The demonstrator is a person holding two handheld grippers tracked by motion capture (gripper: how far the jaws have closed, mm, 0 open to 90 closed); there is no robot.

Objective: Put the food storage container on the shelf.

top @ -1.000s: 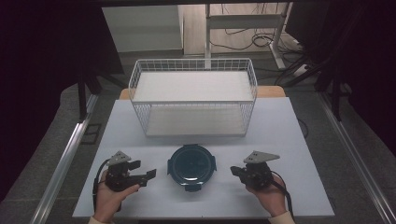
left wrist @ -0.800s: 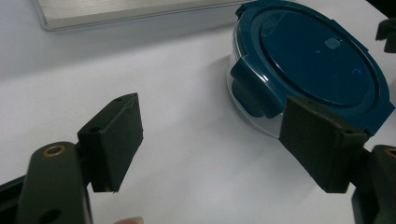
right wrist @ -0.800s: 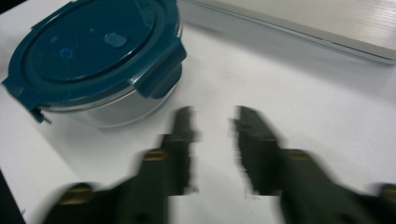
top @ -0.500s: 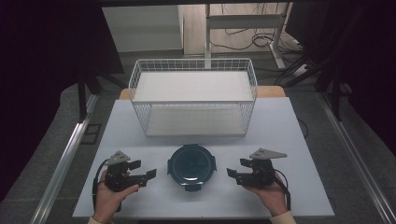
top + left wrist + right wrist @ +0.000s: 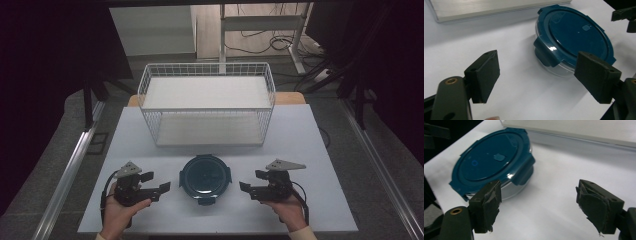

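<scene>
We hold our left hand-held gripper [image 5: 156, 183] low over the counter [image 5: 310, 150], its jaws spread wide with nothing between them. In the left gripper view the two black pads [image 5: 485, 75] stand far apart, bare white counter in the gap, and the container lies ahead at about one o'clock, close to the pads but not touching them. Our left hand [image 5: 120, 212] wraps the gripper's body from below.

Our right hand-held gripper [image 5: 250, 184] mirrors it on the other side, jaws equally wide and empty. In the right gripper view its worn pads [image 5: 489, 203] frame open counter, and the container sits ahead at about eleven o'clock, near the left pad yet apart from it. Our right hand [image 5: 286, 209] grips the handle, and a grey three-cornered plate rides on top.

Between the two grippers, in the high view, lies the round container [image 5: 205, 176] with a dark blue lid [image 5: 576, 33]. The left gripper is at its nine o'clock and the right at its three o'clock, both just beside it. Its body is clear, and the lid's clip flaps are folded down over the rim. It rests flat on the counter's near half.

Beyond the container, at twelve o'clock, stands a white wire basket [image 5: 207, 107], well apart from both grippers.
</scene>
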